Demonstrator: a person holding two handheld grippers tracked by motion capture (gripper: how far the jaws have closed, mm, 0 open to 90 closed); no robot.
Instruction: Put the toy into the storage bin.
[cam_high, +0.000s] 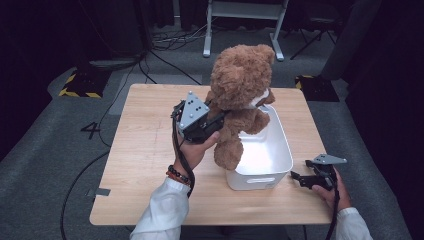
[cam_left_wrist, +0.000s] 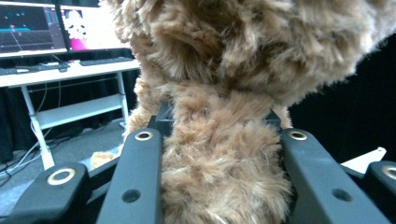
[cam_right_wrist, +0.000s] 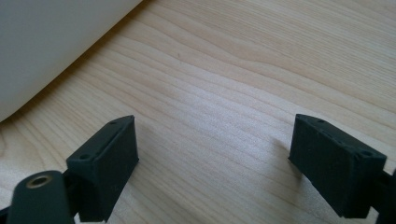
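Observation:
A brown teddy bear (cam_high: 240, 95) hangs upright above the table, its lower legs over the left end of a white plastic bin (cam_high: 272, 155). My left gripper (cam_high: 220, 117) is shut on the bear's side from the left. In the left gripper view the two black jaws squeeze a thick roll of brown fur (cam_left_wrist: 219, 163). My right gripper (cam_high: 296, 179) rests low on the table just right of the bin, held by a hand. Its jaws stand wide apart in the right gripper view (cam_right_wrist: 215, 154), with bare wood between them and the bin's white wall (cam_right_wrist: 51, 42) at upper left.
The wooden table (cam_high: 145, 150) has free room left of the bin and along its front edge. Beyond it lie a grey floor with cables (cam_high: 165, 55) and a white desk frame (cam_high: 240, 25). Monitors on a desk (cam_left_wrist: 51, 28) stand far off.

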